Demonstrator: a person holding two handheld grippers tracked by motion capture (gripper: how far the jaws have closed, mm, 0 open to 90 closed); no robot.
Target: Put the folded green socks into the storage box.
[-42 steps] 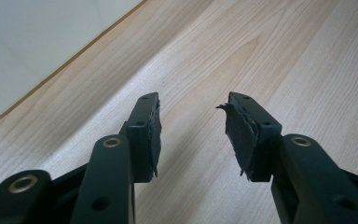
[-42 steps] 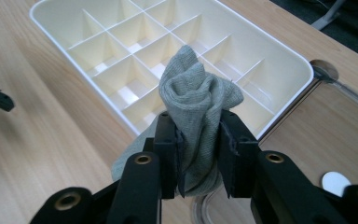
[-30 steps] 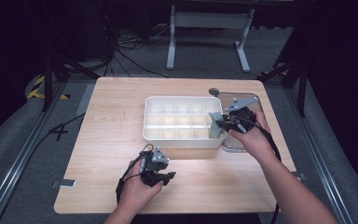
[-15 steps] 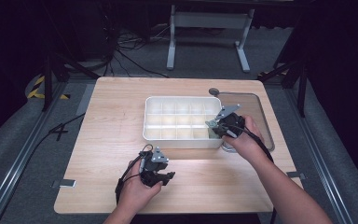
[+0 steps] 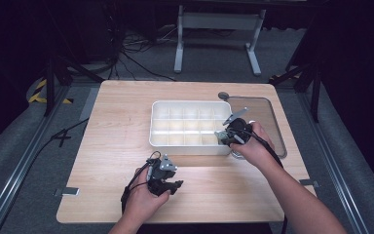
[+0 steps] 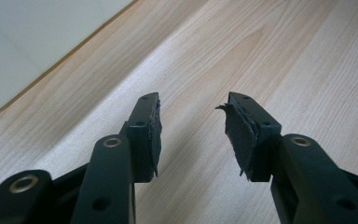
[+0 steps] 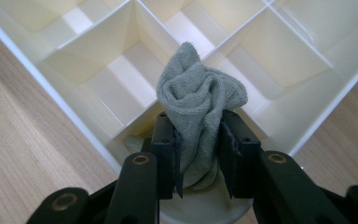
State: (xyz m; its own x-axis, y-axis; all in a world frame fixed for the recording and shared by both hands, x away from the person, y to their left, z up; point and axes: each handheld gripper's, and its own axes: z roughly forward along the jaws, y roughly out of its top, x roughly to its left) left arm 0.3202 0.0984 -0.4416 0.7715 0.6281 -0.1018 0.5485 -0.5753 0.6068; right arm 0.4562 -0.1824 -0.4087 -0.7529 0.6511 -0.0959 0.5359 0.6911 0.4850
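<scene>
Right tool [image 7: 198,140] clamped on a bunched grey sock [image 7: 198,100], white divided box [image 7: 98,79] just ahead and below. Left tool [image 6: 193,126] apart, nothing between, bare wooden counter [image 6: 270,60] underneath.

Pretty sure I'm working in a lab or recording studio here: a lone wooden table [image 5: 126,122] on grey carpet, metal rails [image 5: 24,161] along the floor, yellow-black hazard tape [image 5: 41,90], loose cables [image 5: 131,53], and dark surroundings, maybe curtains, though the background's too dim to tell.

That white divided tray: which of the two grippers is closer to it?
The right. The right gripper hangs at the white tray's right end, clamping a grey cloth; the left gripper sits apart on the table, nearer the person.
</scene>
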